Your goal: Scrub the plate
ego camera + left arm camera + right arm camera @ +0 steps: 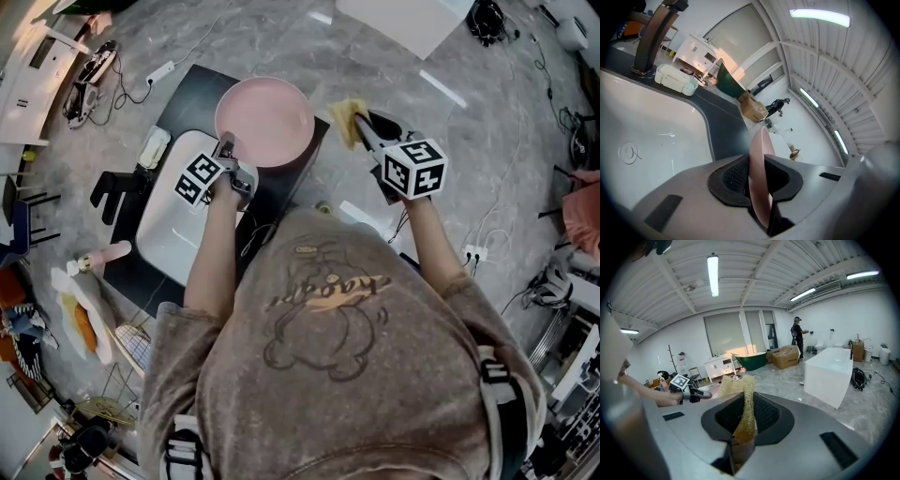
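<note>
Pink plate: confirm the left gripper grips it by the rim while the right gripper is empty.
Wrong on one point. The right gripper is not empty: its jaws are shut on a yellow fibrous scrubber, as the right gripper view shows. The left gripper does grip the pink plate by the rim.

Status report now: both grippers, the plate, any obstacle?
Left gripper shut on round pink plate rim. Right gripper shut on yellow fibrous scrub pad, beside plate. Nothing between them.
</note>
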Tool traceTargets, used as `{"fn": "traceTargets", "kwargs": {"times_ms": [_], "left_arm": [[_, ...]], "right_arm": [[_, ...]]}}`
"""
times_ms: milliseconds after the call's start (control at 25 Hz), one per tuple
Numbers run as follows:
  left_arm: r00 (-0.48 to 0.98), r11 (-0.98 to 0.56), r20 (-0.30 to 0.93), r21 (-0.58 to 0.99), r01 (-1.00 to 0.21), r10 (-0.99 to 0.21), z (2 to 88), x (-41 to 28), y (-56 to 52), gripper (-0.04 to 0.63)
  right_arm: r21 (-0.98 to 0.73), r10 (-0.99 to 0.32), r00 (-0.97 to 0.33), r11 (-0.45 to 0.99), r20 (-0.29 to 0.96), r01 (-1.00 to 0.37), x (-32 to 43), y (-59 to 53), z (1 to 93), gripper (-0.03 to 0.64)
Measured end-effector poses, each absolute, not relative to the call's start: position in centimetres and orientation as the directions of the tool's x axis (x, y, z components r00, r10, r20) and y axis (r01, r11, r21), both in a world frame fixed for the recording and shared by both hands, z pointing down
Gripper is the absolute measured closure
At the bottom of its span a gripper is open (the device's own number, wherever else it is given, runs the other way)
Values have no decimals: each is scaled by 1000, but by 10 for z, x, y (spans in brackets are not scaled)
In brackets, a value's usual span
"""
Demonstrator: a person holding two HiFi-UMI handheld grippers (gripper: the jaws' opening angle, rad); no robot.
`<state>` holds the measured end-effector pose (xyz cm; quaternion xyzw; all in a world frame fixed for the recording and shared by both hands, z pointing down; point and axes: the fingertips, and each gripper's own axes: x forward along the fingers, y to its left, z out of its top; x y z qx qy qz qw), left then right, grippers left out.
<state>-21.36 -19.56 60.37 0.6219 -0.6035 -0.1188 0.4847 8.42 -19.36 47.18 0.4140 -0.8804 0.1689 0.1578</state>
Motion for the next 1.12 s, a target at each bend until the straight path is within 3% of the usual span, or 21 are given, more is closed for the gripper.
{"fn": "traceTargets", "kwargs": {"times_ms": [280,760,960,1120], "left_arm": [[204,269,514,699,-662,-833,631,-223,-199,534],[76,302,667,433,-849,-741,654,-233,-207,551],[44,240,699,303,-922,-713,652,-233,-214,428],[13,216,667,259,-941,-745,633,-239,-222,382]], "right_arm": [[-166,-678,-594,588,433,-792,87,-188,476,565],[-173,-673,-587,579,449,-796,88,-186,481,565],[-176,-680,-582,571,446,-802,91,-190,481,565],[-175,-682,-585,574,439,-800,91,-193,477,565]]}}
